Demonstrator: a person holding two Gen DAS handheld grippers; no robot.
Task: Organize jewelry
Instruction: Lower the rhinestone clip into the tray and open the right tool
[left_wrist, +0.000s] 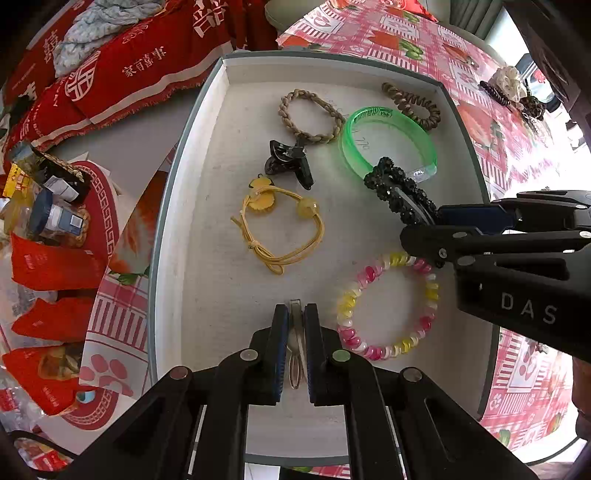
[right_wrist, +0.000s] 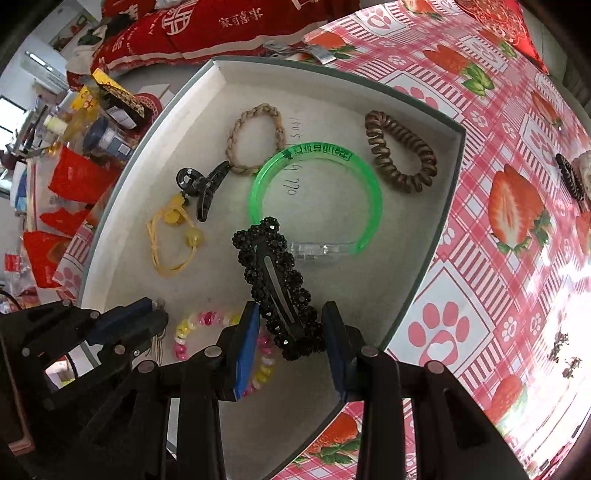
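A pink strawberry-print tablecloth (right_wrist: 480, 258) carries a shallow white tray (left_wrist: 207, 155), red cloth bags crowding its left rim. The left gripper (left_wrist: 296, 325) is clamped on a slim metal hair clip (left_wrist: 295, 332) at the near edge, beside the pink-yellow coil bracelet (left_wrist: 388, 306). The right gripper (right_wrist: 291, 332) pinches the black beaded clip (right_wrist: 275, 277), which overlaps the green bangle (right_wrist: 317, 195); bare tray floor remains at the near right corner

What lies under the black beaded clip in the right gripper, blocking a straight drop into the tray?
The black beaded clip overhangs the green bangle; the pink-yellow spiral tie lies nearby.
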